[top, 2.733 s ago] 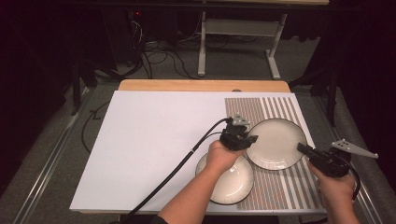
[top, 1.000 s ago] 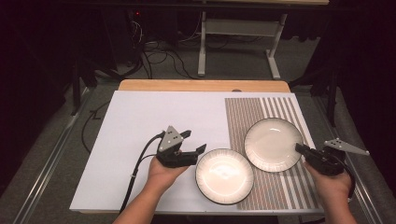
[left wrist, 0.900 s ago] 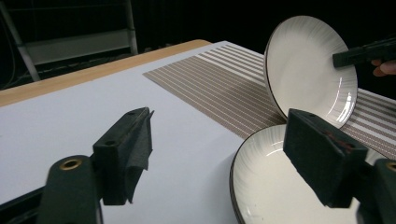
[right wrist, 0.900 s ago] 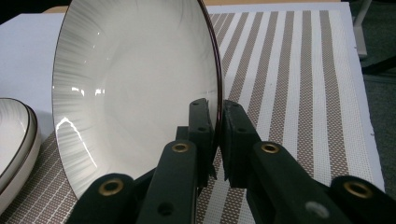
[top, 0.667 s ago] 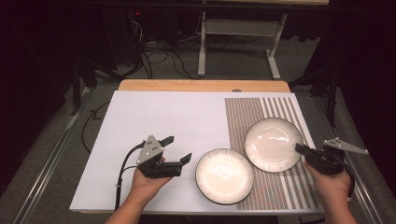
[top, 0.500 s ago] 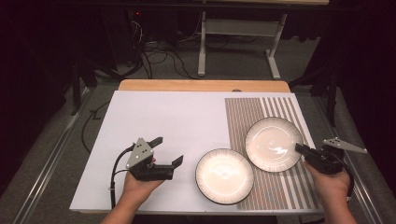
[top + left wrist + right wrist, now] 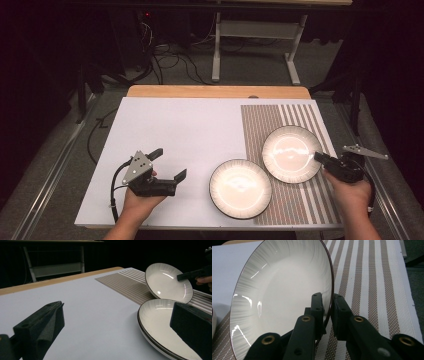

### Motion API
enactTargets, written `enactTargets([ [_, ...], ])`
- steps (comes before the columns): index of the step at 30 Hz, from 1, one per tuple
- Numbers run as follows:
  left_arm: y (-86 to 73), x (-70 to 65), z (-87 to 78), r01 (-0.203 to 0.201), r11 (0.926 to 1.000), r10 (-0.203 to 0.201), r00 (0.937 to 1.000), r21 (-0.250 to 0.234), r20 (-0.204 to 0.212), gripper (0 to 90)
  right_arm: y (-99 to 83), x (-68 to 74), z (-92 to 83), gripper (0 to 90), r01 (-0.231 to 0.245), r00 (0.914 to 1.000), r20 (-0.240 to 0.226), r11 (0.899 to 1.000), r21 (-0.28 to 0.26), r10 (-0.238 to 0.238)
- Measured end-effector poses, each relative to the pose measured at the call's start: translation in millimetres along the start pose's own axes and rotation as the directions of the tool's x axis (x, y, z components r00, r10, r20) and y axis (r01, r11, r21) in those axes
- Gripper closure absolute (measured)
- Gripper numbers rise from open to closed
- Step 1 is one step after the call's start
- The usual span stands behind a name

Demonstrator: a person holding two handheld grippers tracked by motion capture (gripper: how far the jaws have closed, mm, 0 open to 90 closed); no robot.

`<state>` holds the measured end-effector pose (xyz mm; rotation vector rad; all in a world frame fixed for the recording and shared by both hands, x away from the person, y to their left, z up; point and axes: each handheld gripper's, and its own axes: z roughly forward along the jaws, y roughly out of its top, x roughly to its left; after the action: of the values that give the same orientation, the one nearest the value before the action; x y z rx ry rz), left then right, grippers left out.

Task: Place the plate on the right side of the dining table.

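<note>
Two plates, one tool on each side

From above, the right tool point(image 7: 320, 158) pinches the far plate point(image 7: 291, 153) by its rim on the striped mat point(image 7: 300, 115); the left tool point(image 7: 167, 163), jaws just spread and empty, hovers left of the near plate point(image 7: 240, 188). Right gripper view: that plate tilts.

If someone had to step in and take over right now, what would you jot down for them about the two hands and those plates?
Left gripper: jaws have just been opening, now wide with nothing between them, over the white mat left of the near plate.
Right gripper: jaws clamped on the right rim of the far plate, which is tipped up over the striped mat.
Done: near plate lies flat, straddling the edge of both mats.
Left: probably setting the tilted plate down, wherever it belongs.
</note>
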<state>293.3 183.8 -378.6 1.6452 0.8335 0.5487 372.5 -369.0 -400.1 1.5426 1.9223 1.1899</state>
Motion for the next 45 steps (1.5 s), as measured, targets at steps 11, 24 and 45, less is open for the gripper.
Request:
enactTargets([
  [11, -0.9, 3.8, -0.8, -0.017, 0.9998, 0.017, 0.9998, 0.010, -0.013, 0.0, 1.1, -2.9, 8.1, 82.2, -0.059, 0.9981, 0.022, 0.998, 0.019, 0.058],
  [24, -0.5, 7.0, -0.4, -0.007, 0.9999, 0.008, 0.9999, 0.014, -0.015, 0.0, -1.8, -10.0, 23.7, 81.2, -0.101, 0.9895, 0.110, 0.993, 0.066, 0.093],
  [45, 0.2, 7.4, -3.7, -0.013, 0.9992, 0.014, 0.9996, 0.038, -0.026, 0.0, 7.9, 40.6, -9.3, 29.9, 0.126, 0.9921, 0.011, 0.983, -0.135, -0.125],
])
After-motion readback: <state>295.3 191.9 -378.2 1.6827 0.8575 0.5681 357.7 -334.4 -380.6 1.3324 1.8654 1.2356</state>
